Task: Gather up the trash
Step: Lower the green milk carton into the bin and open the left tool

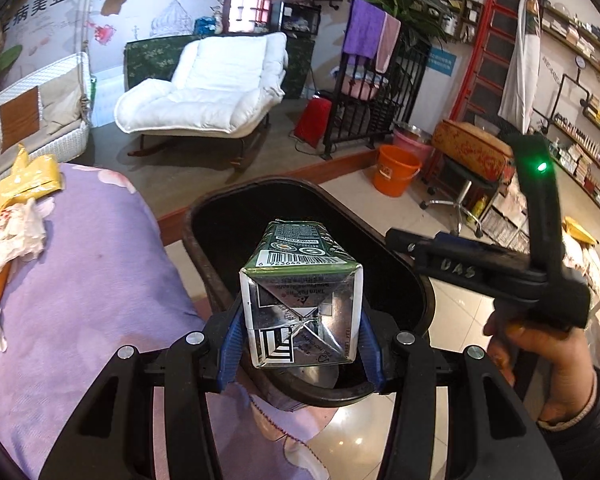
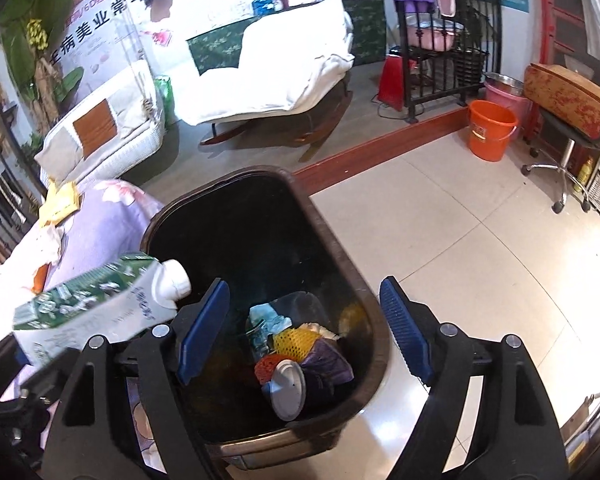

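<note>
A green milk carton (image 1: pixel 300 304) points away from me, its silver base towards the camera, and my left gripper (image 1: pixel 300 344) is shut on it with a blue pad on each side. It hangs over the mouth of a dark waste bin (image 1: pixel 260 182). In the right wrist view the same carton (image 2: pixel 100 312) with its white cap juts in from the left beside the bin (image 2: pixel 340 264). My right gripper (image 2: pixel 304 332) stands open above the bin with nothing between its pads. Inside lie a silver can (image 2: pixel 288 394), yellow foam net (image 2: pixel 296 340) and a purple wrapper (image 2: pixel 328 360).
On the purple floral bedcover (image 1: pixel 92 260) to the left lie a yellow wrapper (image 1: pixel 28 180) and crumpled tissue (image 1: pixel 12 236). A hand (image 1: pixel 540 360) holds the right gripper (image 1: pixel 396 238) beside the bin. An orange bucket (image 1: pixel 396 172), wheeled stool (image 1: pixel 460 184) and white lounge chair (image 1: pixel 212 88) stand beyond.
</note>
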A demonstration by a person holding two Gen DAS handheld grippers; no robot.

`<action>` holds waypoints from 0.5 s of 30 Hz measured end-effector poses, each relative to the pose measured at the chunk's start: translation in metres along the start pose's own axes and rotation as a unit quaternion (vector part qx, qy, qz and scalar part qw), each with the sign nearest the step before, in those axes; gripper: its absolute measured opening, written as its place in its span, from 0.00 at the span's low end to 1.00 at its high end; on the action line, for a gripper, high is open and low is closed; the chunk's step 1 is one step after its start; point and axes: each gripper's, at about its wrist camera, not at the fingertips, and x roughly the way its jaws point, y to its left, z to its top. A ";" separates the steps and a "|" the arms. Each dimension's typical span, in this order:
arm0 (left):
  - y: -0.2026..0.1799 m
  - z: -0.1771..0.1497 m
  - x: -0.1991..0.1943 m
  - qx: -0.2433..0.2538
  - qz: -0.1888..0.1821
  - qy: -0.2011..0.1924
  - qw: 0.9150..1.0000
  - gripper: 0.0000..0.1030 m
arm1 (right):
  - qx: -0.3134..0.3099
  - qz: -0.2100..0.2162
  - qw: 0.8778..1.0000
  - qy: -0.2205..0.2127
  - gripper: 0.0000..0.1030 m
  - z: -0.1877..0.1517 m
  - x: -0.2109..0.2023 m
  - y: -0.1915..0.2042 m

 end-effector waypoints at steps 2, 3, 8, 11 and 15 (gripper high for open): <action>-0.003 0.001 0.008 0.004 -0.003 0.011 1.000 0.48 | 0.004 -0.004 1.000 -0.003 0.76 0.001 -0.002 -0.004; -0.003 0.001 0.012 0.006 -0.004 0.017 1.000 0.48 | 0.007 -0.005 1.000 -0.005 0.76 0.002 -0.003 -0.007; -0.008 0.002 0.028 0.013 -0.006 0.041 0.999 0.48 | 0.018 -0.010 1.000 -0.013 0.79 0.005 -0.007 -0.017; -0.012 0.002 0.035 0.019 -0.005 0.052 0.998 0.48 | 0.022 -0.012 1.000 -0.015 0.79 0.006 -0.008 -0.021; -0.016 0.005 0.045 0.025 -0.004 0.063 0.998 0.48 | 0.028 -0.015 0.999 -0.015 0.80 0.006 -0.007 -0.026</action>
